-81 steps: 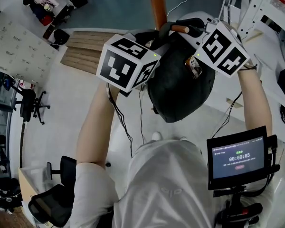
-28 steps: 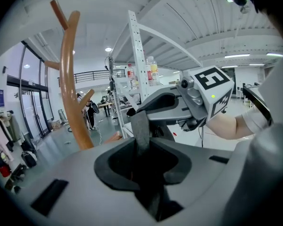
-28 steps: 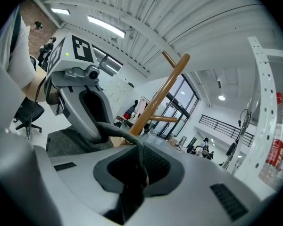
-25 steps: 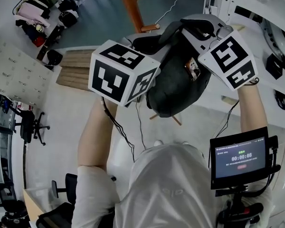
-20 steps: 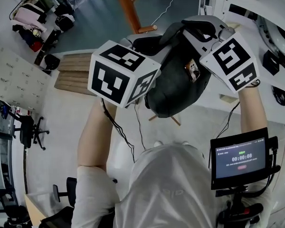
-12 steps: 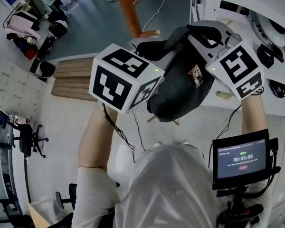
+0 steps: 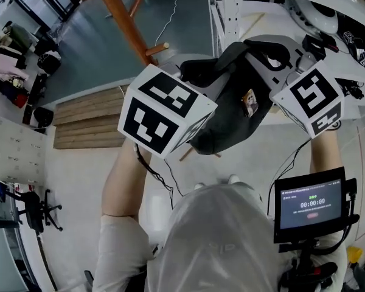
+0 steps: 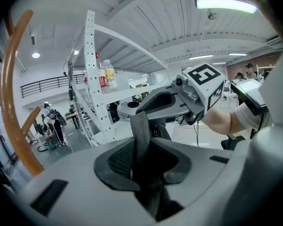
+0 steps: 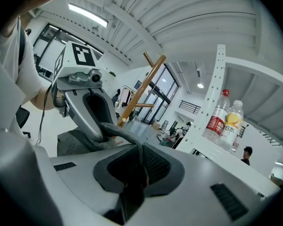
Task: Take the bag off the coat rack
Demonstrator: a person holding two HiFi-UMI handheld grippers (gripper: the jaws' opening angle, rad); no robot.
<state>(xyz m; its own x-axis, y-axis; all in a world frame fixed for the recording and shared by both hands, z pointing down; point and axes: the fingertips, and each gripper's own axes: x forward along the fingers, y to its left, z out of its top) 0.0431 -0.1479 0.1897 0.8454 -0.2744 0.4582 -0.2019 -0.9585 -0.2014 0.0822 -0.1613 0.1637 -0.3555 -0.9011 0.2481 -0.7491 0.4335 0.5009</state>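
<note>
The dark grey bag (image 7: 231,117) hangs in the air between both grippers, apart from the orange-brown wooden coat rack (image 7: 125,26) at the upper left. Its strap (image 7: 216,66) runs from one gripper to the other. My left gripper (image 7: 191,78) is shut on the strap (image 8: 141,135), which passes up between its jaws. My right gripper (image 7: 258,50) is shut on the same strap (image 9: 125,138). In the left gripper view a curved rack peg (image 8: 12,93) stands free at the left. The rack (image 9: 141,86) shows behind in the right gripper view.
A white perforated shelf frame (image 7: 225,8) stands close on the right, with drink bottles (image 9: 224,117) on it. A timer screen (image 7: 309,205) is at the person's right hip. A wooden platform (image 7: 88,117) lies on the floor at the left, with an office chair (image 7: 33,205) beyond.
The strap came off the rack's peg. Both grippers carried the bag down and right, away from the rack, which now stands farther off at the upper left.
</note>
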